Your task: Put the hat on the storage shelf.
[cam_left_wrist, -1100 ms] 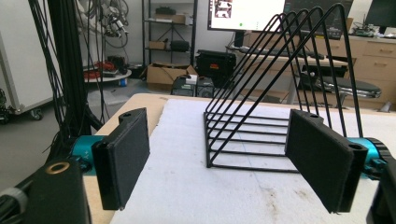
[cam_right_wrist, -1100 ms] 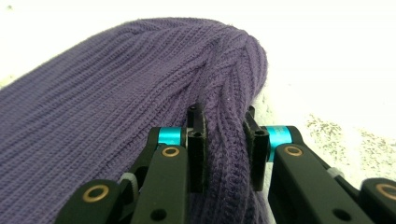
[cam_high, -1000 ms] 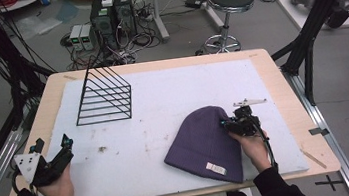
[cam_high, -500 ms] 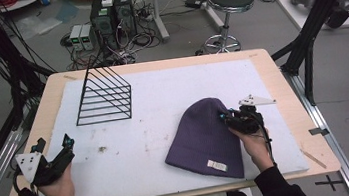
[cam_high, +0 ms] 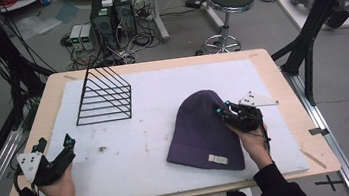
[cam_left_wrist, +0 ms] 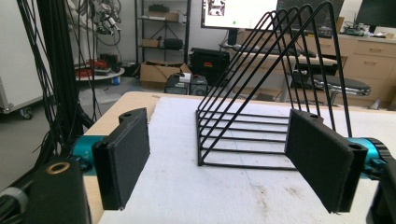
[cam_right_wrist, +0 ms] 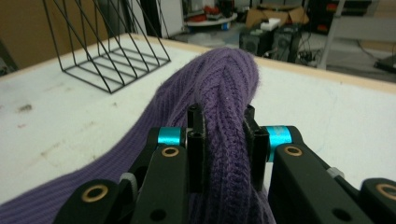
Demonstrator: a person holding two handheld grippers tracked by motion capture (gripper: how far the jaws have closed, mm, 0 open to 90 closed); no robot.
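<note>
Left claw: jaws wide, nothing between them, resting at the near left edge of the white surface, black wire rack ahead of it. Right claw: jaws pinched tight on a raised fold of the purple knit beanie, whose remainder lies flat on the surface to that claw's left.

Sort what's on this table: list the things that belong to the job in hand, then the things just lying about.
In the job:
- purple beanie, a fold pinched and lifted
- right gripper, jaws shut on that fold
- white mat under it

Lying about:
- black wire rack, untouched
- left gripper, jaws open, holding nothing
</note>
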